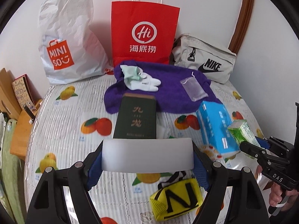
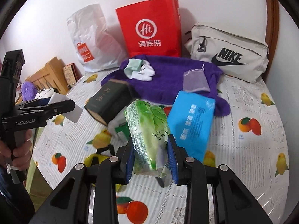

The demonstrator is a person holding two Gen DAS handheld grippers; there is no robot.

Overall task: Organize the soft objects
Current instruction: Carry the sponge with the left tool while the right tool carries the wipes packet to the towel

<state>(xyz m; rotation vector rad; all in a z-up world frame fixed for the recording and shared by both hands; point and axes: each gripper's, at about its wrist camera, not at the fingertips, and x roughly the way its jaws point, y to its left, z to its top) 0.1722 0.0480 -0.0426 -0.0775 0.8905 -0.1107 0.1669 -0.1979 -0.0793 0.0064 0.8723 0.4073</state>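
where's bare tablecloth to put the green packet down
Free: the right side of the table, beyond the blue pack and below the Nike bag. Also the left side under the Miniso bag. Crowded: the middle, around the purple towel and dark box.

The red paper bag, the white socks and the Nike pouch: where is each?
red paper bag (image 1: 144, 35), left wrist view, printed front.
white socks (image 1: 143, 83), left wrist view, middle.
Nike pouch (image 2: 229, 56), right wrist view, logo side.

Both wrist cams look fwd and steeply down over the fruit-print table (image 1: 61, 145) toward the wall, left cam facing the red paper bag (image 1: 144, 35) square-on, right cam viewing it from further right; each sees the other gripper.
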